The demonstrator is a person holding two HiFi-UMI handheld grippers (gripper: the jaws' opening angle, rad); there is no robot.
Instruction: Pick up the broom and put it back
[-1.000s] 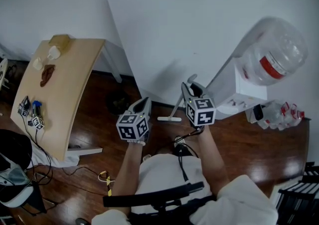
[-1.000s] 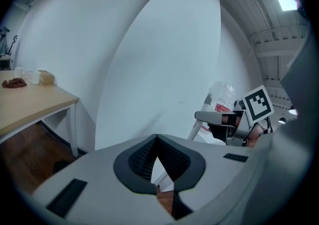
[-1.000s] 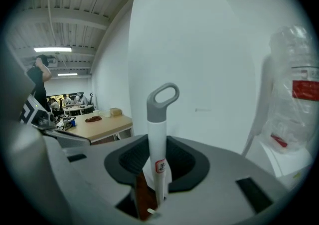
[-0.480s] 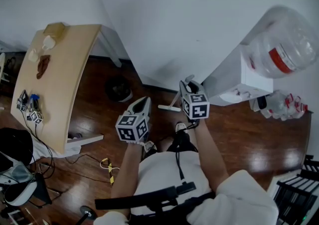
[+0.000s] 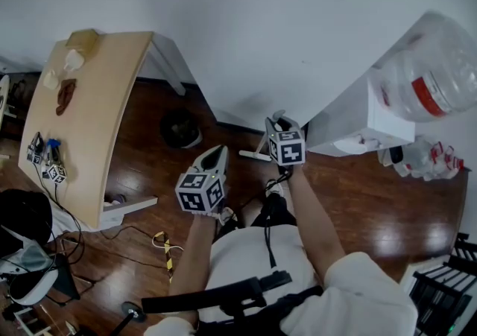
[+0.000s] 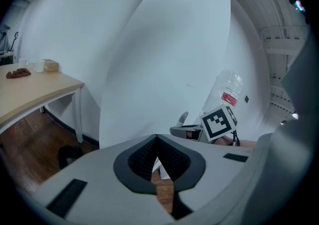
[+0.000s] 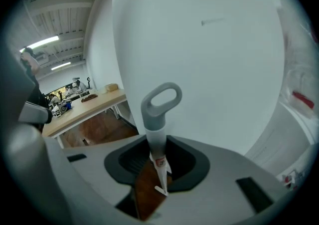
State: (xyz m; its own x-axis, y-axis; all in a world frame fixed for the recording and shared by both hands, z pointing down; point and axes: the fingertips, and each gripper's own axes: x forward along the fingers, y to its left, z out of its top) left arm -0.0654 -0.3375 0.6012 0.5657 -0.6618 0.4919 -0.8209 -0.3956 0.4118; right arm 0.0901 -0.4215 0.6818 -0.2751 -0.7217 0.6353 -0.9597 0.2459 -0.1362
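Observation:
The broom is white with a grey loop (image 7: pixel 159 100) at the top of its handle. Its shaft (image 7: pixel 157 161) runs between the pads of my right gripper (image 7: pixel 158 169), which is shut on it. In the head view the right gripper (image 5: pixel 277 121) holds the handle close to the white wall, and the broom's head (image 5: pixel 255 155) is low by the skirting. My left gripper (image 5: pixel 215 154) hangs lower and to the left, apart from the broom. Its jaws (image 6: pixel 157 139) meet at the tips with nothing held. From the left gripper view the broom's loop (image 6: pixel 183 117) shows beside the right gripper's marker cube (image 6: pixel 219 121).
A white water dispenser (image 5: pixel 358 122) with a large clear bottle (image 5: pixel 432 74) stands right of the broom. A wooden table (image 5: pixel 89 118) with small items is at the left, and a dark round bin (image 5: pixel 180 130) sits by the wall. Cables (image 5: pixel 160 241) lie on the dark wood floor.
Both grippers have come down, the right one further, and the broom has sunk with it along the wall. The left gripper has stayed shut and empty.

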